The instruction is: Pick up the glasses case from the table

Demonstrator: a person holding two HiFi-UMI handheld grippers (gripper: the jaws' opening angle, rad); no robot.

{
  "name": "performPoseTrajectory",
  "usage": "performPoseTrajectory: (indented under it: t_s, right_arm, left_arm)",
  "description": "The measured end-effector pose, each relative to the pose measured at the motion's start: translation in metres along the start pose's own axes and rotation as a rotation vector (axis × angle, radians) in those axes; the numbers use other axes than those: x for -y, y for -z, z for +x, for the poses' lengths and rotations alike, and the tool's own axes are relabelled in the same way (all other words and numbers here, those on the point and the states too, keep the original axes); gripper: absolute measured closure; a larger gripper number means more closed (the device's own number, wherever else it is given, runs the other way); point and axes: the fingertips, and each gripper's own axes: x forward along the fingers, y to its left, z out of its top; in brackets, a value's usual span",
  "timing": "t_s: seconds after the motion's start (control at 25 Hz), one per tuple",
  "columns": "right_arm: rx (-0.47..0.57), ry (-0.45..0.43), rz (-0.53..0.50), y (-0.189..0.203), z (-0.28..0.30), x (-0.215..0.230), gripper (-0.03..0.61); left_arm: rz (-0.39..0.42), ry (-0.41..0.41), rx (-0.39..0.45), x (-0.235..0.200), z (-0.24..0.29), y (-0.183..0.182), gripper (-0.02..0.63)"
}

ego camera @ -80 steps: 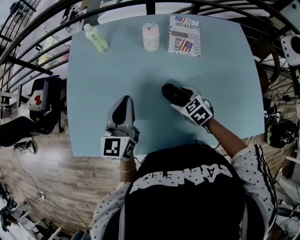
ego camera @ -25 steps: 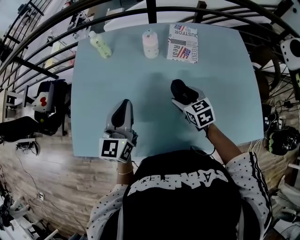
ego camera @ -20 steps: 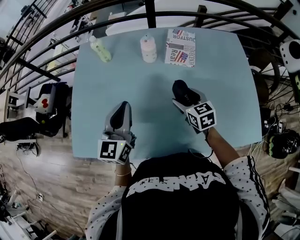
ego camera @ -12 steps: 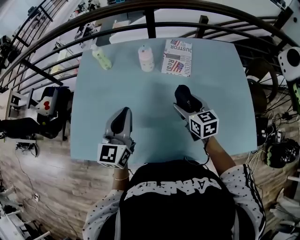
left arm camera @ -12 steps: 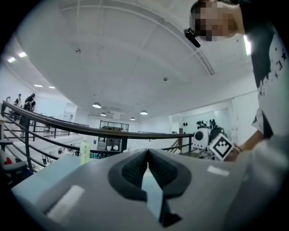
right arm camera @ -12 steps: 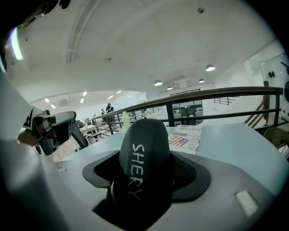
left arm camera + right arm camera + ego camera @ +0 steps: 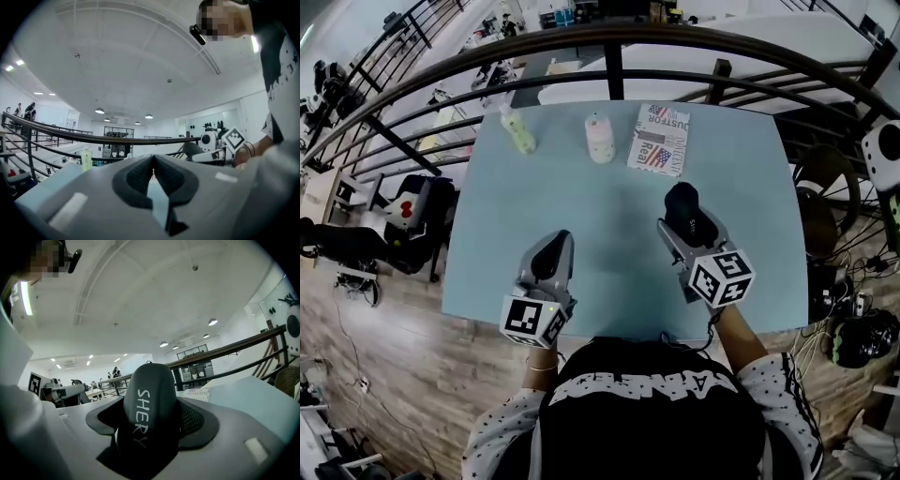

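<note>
The glasses case (image 7: 683, 208) is black, with white letters on its lid (image 7: 149, 401). My right gripper (image 7: 682, 217) is shut on it and holds it up off the light blue table (image 7: 609, 216), tilted upward, at the table's right half. In the right gripper view the case fills the space between the dark pads (image 7: 192, 418). My left gripper (image 7: 551, 259) hovers over the near left part of the table, shut with nothing in it; its pads (image 7: 136, 176) meet in the left gripper view.
At the table's far edge stand a green bottle (image 7: 519, 133), a pale bottle (image 7: 599, 138) and a printed box with a flag pattern (image 7: 658, 140). A dark curved railing (image 7: 609, 42) runs behind the table. Black bags (image 7: 412, 211) lie on the wooden floor at the left.
My right gripper has lifted the glasses case off the table and drawn it back to the right and nearer to me. The left gripper has stayed about where it was.
</note>
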Motion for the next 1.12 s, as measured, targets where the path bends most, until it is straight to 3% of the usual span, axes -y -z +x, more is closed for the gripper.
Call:
performPoseTrajectory:
  t_s: [0.48, 1.12]
  right_arm:
    - [0.129, -0.048, 0.004, -0.05, -0.034, -0.002, 0.22]
    - [0.157, -0.069, -0.008, -0.066, -0.052, -0.007, 0.218]
  left_arm:
    - [0.085, -0.041, -0.011, 0.02, -0.016, -0.019, 0.614]
    - [0.087, -0.033, 0.005, 0.027, -0.016, -0.023, 0.614]
